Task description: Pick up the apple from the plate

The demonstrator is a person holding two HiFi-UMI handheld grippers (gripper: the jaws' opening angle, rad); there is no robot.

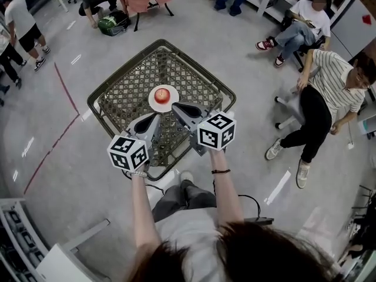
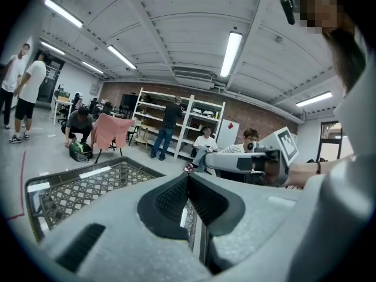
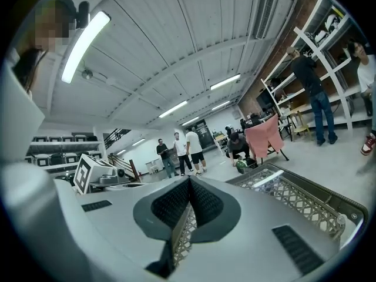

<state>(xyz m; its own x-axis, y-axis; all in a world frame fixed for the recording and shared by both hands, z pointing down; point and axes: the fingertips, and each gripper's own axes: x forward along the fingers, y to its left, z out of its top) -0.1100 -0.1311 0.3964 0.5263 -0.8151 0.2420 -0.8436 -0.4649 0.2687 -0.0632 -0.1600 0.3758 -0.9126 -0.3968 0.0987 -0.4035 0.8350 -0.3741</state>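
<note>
A dark green lattice-topped surface (image 1: 123, 93) stands on a grey concrete floor (image 1: 59, 175). In the head view a red tape line (image 1: 66, 90) crosses the floor left of the surface, and a white tape mark (image 1: 277, 187) lies to its right. Beyond the surface a pink cloth (image 2: 110, 131) hangs over a chair. Farther back, white shelving (image 2: 182, 119) lines a brick wall (image 2: 258, 121). Long tube lights (image 2: 231, 53) run along the ribbed white ceiling (image 2: 176, 28). A seated person in a striped shirt (image 1: 332, 84) is well apart from the surface, on its right.

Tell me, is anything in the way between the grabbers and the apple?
Nothing visible is. The apple sits uncovered on its plate. The left gripper and the right gripper, jaws shut, point at it from close by.
</note>
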